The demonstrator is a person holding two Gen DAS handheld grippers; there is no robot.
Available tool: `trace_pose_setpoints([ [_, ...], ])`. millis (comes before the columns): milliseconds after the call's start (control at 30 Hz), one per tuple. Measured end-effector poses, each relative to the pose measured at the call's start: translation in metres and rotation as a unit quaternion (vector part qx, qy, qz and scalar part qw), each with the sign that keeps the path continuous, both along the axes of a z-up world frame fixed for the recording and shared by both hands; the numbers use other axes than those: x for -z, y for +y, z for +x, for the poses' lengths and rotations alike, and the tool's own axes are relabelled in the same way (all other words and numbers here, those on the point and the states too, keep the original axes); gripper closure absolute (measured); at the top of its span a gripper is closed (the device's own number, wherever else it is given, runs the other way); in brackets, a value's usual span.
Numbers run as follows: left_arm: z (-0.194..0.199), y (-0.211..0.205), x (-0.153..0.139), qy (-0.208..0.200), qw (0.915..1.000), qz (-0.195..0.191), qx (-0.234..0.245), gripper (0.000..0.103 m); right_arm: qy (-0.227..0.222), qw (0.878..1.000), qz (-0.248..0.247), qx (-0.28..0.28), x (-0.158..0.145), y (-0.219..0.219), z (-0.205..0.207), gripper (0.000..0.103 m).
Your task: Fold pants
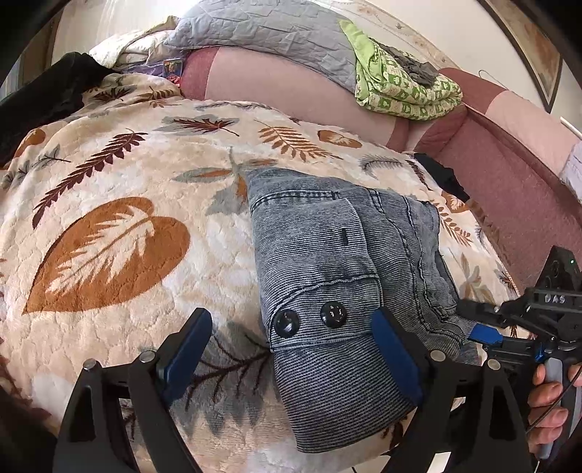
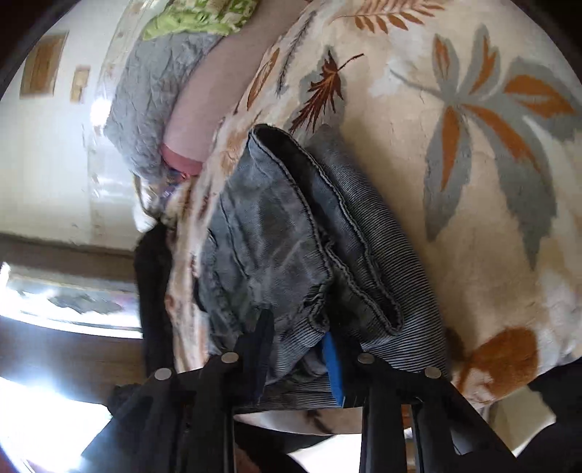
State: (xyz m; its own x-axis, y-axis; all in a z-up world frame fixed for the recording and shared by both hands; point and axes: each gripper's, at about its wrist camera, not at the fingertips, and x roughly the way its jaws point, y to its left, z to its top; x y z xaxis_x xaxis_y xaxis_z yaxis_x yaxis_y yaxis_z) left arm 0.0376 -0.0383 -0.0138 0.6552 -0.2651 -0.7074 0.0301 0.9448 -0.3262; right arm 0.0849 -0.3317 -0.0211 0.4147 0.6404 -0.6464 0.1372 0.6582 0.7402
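Note:
The grey-blue denim pants [image 1: 327,262] lie folded into a compact bundle on the leaf-patterned blanket [image 1: 120,189], two black buttons facing up near the waistband. My left gripper [image 1: 291,327] is open just above the near end of the bundle, its blue pads on either side of the waistband and touching nothing. My right gripper [image 1: 473,327] comes in from the right and is shut on the right edge of the pants. In the right wrist view the stacked pants layers [image 2: 291,254] sit between its fingers [image 2: 300,349].
The blanket covers a bed; its right edge meets a pink sofa back [image 1: 509,174]. A green patterned cloth [image 1: 403,91] and a grey quilted cover [image 1: 276,32] lie at the back. A black garment [image 1: 47,98] lies at the far left.

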Motion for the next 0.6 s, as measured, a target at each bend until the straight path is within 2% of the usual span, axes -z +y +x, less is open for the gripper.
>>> trace_pose_setpoints([
  [67, 0.000, 0.000, 0.000, 0.001, 1.0000, 0.000, -0.002, 0.012, -0.006, 1.000, -0.029, -0.006, 0.001, 0.002, 0.001, 0.087],
  [133, 0.000, 0.001, 0.000, 0.001, 1.0000, 0.000, -0.002, 0.012, -0.019, 0.999, -0.042, -0.011, -0.005, 0.005, 0.001, 0.088],
  [267, -0.004, 0.000, -0.006, -0.008, 0.9999, 0.009, -0.003, 0.012, -0.082, 0.994, -0.076, -0.017, -0.045, 0.016, -0.011, 0.088],
  [367, -0.012, -0.001, -0.022, -0.048, 0.9986, 0.021, -0.008, 0.012, -0.121, 0.984, -0.126, -0.021, -0.068, 0.021, -0.021, 0.088],
  [433, -0.020, 0.001, -0.036, -0.091, 0.9952, 0.026, -0.026, 0.012, -0.120, 0.981, -0.153, -0.025, -0.062, 0.019, -0.027, 0.088],
  [467, -0.022, 0.002, -0.038, -0.101, 0.9939, 0.030, -0.035, 0.012, -0.102, 0.982, -0.154, -0.028, -0.051, 0.019, -0.024, 0.088],
  [500, -0.020, 0.002, -0.037, -0.099, 0.9935, 0.037, -0.042, 0.012, -0.076, 0.986, -0.148, -0.028, -0.033, 0.018, -0.022, 0.088],
  [533, -0.012, -0.001, -0.029, -0.075, 0.9949, 0.052, -0.043, 0.012, -0.048, 0.989, -0.137, -0.033, -0.015, 0.017, -0.019, 0.087],
  [567, -0.004, -0.006, -0.018, -0.039, 0.9964, 0.068, -0.032, 0.012, -0.024, 0.992, -0.116, -0.038, 0.001, 0.015, -0.018, 0.085],
  [600, 0.004, -0.011, -0.002, -0.001, 0.9963, 0.084, -0.021, 0.011, -0.027, 0.995, -0.097, -0.024, 0.004, 0.010, -0.021, 0.085],
])
